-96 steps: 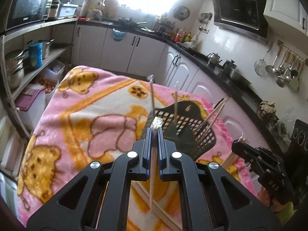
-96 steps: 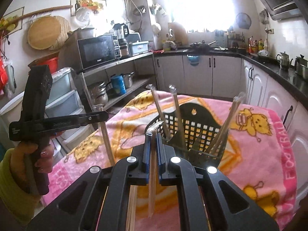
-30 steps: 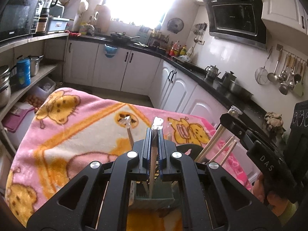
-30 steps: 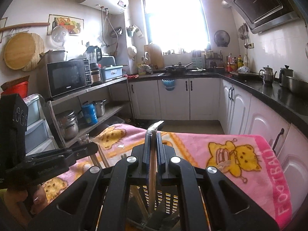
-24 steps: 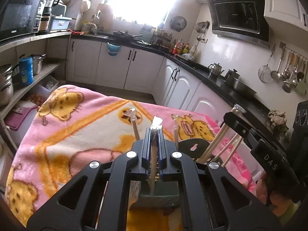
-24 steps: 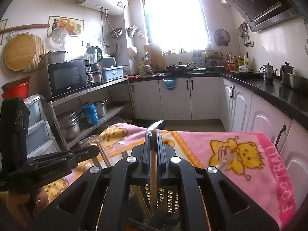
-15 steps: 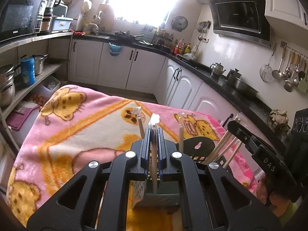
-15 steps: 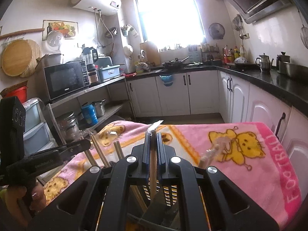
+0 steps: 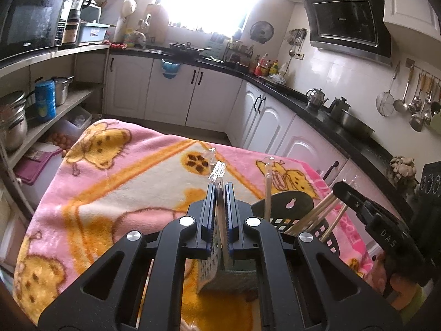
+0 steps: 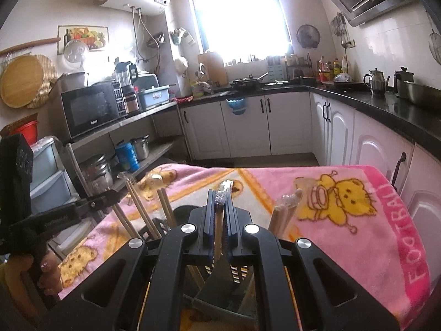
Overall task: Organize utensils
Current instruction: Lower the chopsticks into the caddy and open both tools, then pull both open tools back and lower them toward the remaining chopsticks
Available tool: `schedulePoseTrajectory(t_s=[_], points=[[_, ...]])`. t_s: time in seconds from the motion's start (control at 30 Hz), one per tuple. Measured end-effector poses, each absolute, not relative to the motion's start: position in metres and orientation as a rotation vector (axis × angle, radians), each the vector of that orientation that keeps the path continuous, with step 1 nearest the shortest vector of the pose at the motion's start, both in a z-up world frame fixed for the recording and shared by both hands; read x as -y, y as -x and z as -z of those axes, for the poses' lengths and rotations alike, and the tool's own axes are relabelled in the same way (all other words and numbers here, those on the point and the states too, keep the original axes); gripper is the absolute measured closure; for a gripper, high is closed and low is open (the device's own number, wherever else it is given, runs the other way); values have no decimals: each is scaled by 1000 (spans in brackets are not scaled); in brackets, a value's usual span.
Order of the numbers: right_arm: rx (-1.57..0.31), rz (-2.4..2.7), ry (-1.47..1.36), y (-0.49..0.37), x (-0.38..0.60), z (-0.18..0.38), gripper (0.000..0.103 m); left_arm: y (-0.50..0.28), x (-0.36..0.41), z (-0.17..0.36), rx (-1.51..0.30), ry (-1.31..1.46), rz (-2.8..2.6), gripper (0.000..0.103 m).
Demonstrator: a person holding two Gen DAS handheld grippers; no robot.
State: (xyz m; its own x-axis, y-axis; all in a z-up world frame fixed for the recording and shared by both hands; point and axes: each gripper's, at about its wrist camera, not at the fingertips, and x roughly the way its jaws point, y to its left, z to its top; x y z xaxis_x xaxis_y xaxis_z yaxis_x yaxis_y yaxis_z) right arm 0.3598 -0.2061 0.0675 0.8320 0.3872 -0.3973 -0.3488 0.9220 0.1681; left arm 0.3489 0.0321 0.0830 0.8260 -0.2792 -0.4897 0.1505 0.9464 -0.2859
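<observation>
My left gripper (image 9: 219, 190) is shut on a plastic-wrapped pair of wooden chopsticks (image 9: 222, 234) whose lower end reaches into the black perforated utensil holder (image 9: 292, 207). In the right wrist view my right gripper (image 10: 220, 197) is shut on another wrapped pair of chopsticks (image 10: 218, 237), standing over the same holder (image 10: 220, 278). Several more chopsticks (image 10: 143, 215) lean in the holder. Each gripper shows in the other's view: the right gripper (image 9: 339, 190) at the holder's right, the left gripper (image 10: 110, 195) at its left.
The holder stands on a pink and orange cartoon blanket (image 9: 124, 171) over a table. White cabinets (image 9: 171, 99) and a dark counter with kettles (image 9: 317, 99) lie beyond. A shelf with pots (image 9: 16, 121) is at the left. A person's hand (image 10: 46, 273) grips the left tool.
Both grippers came in over the holder from further back, and the right one sank a little. The held chopsticks now reach down into the holder. Jaws stayed shut.
</observation>
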Motion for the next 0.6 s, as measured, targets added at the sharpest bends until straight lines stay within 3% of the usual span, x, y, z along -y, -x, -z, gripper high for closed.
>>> schedulePoseTrajectory(t_s=[0.1, 0.3, 0.37, 0.6], points=[[-454, -390, -83, -358, 208, -66, 95, -348, -35, -82, -563, 255, 232, 97], [-485, -385, -67, -353, 208, -65, 85, -342, -37, -79, -578, 257, 232, 85], [-492, -384, -61, -350, 209, -65, 82, -338, -37, -79, -582, 258, 244, 75], [-508, -381, -51, -335, 211, -65, 70, -326, -38, -79, -581, 249, 246, 63]])
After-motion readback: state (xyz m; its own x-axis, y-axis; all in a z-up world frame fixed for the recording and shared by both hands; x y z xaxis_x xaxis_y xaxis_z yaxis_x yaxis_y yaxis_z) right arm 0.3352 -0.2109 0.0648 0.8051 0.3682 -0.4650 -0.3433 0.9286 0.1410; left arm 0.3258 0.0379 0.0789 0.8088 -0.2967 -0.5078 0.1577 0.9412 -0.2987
